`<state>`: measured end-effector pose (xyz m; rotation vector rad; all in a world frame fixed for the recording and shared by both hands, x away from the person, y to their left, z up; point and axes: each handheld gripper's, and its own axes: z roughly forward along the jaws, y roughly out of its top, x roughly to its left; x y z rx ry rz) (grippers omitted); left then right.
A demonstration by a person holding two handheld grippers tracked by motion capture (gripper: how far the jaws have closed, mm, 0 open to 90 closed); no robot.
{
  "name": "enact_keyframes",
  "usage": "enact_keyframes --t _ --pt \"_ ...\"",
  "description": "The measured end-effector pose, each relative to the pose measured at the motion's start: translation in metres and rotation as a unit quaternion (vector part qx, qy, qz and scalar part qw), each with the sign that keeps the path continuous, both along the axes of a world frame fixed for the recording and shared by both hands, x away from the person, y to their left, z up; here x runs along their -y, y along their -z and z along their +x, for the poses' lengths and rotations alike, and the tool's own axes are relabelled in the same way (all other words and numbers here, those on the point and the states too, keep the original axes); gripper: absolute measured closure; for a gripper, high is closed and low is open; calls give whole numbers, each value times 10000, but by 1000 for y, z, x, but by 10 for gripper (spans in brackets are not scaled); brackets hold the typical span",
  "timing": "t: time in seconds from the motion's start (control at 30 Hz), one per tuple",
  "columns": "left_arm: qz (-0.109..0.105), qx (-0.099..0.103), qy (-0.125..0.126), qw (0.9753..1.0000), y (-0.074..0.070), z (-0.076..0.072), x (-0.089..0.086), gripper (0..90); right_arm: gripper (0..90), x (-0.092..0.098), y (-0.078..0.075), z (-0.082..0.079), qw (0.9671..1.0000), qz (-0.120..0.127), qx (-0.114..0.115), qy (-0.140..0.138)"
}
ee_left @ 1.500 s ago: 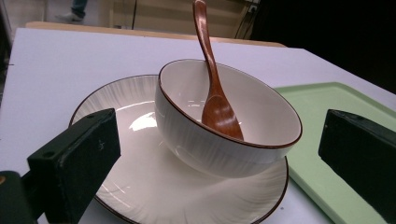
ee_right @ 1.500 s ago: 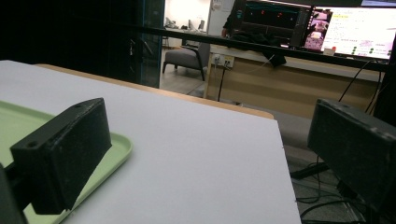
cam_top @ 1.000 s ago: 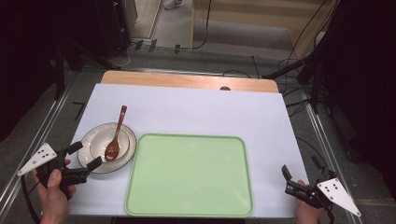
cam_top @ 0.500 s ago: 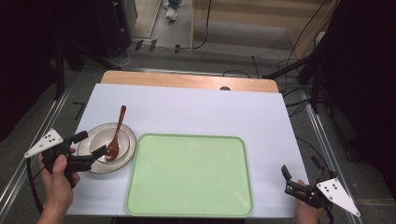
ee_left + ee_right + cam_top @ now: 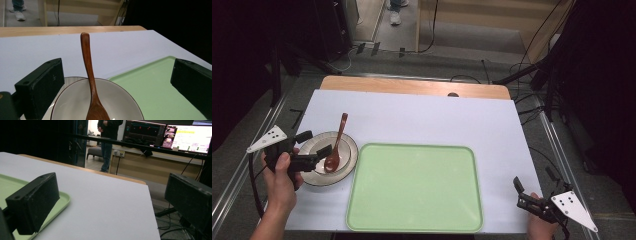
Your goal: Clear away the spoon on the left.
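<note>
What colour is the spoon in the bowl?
Reddish-brown wood; the spoon shows best in the left gripper view.

Over the last second the left gripper has travelled from the table's left edge, where it sat beside the plate, to a place over the white bowl on that plate. Its jaws stand wide apart, one on each side of the bowl, with the wooden spoon lying between them. The left hand has moved forward with it, and more of the forearm reaches in from the bottom edge.
</note>
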<state>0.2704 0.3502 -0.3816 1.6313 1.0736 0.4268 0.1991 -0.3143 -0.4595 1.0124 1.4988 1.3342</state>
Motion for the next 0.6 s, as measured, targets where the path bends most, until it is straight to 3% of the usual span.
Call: enact_keyframes --t 0.6 --pt "68 -93 88 9999 -5 27 16 0 0 0 0 0 10000 7 9 7"
